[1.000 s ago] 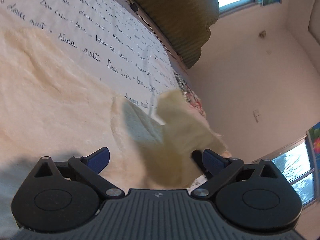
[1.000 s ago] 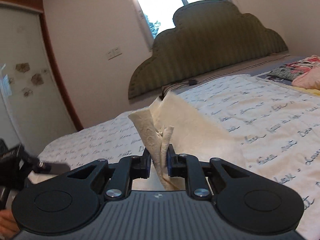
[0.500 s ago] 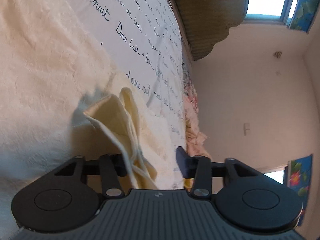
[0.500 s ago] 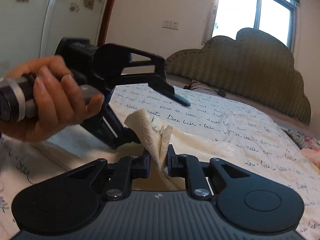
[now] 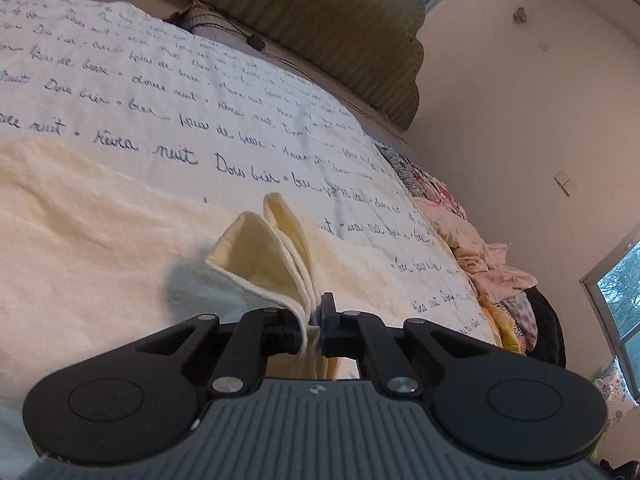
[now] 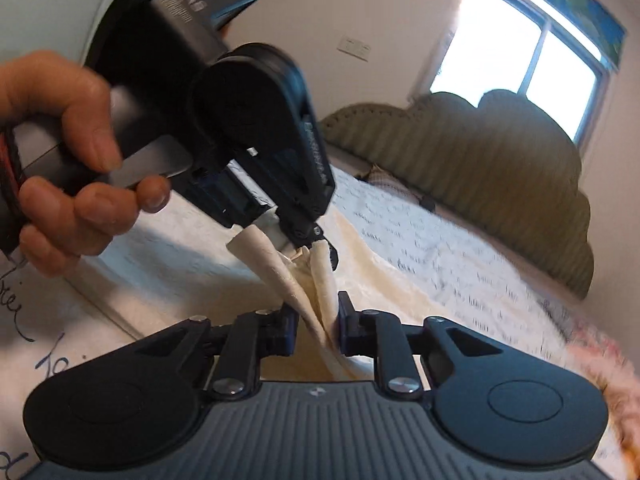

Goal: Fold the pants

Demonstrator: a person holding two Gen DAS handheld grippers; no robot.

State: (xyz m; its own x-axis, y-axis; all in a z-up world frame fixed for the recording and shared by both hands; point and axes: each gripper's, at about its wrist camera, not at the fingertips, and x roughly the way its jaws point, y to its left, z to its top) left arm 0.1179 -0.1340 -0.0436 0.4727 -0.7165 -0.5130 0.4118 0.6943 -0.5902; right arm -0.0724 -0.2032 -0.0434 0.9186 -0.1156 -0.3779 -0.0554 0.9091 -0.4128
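I'm looking across a bed whose white bedspread (image 5: pixel 224 92) is printed with lines of dark cursive script, and a padded olive headboard (image 5: pixel 340 28) sits against a pale wall with bright windows. The pants (image 5: pixel 80 240) are cream, with a faintly crinkled weave, and lie spread over the bedspread on the near side of the bed. One bunched edge is lifted off the surface; in my left view it stands up as a small folded peak of several layers with a seamed hem.

My left gripper (image 5: pixel 312 326) is closed on that peak, the cloth squeezed between its two fingers. In my right view I see the same gripper from outside, held by a hand (image 6: pixel 68 160), its tips biting the top of the cloth roll. My right gripper (image 6: pixel 318 328) has the same bunch running down between its fingers; the cloth fills the gap and touches both pads, so I read it as clamped, though the gap looks a little wider than on the left.

The lower part of the bunch vanishes behind each gripper body, so I cannot tell how much fabric hangs below. The right view is motion-blurred toward its right edge. A heap of pink and patterned clothes (image 5: pixel 480 248) sits at the far side of the bed, its items too jumbled to separate.
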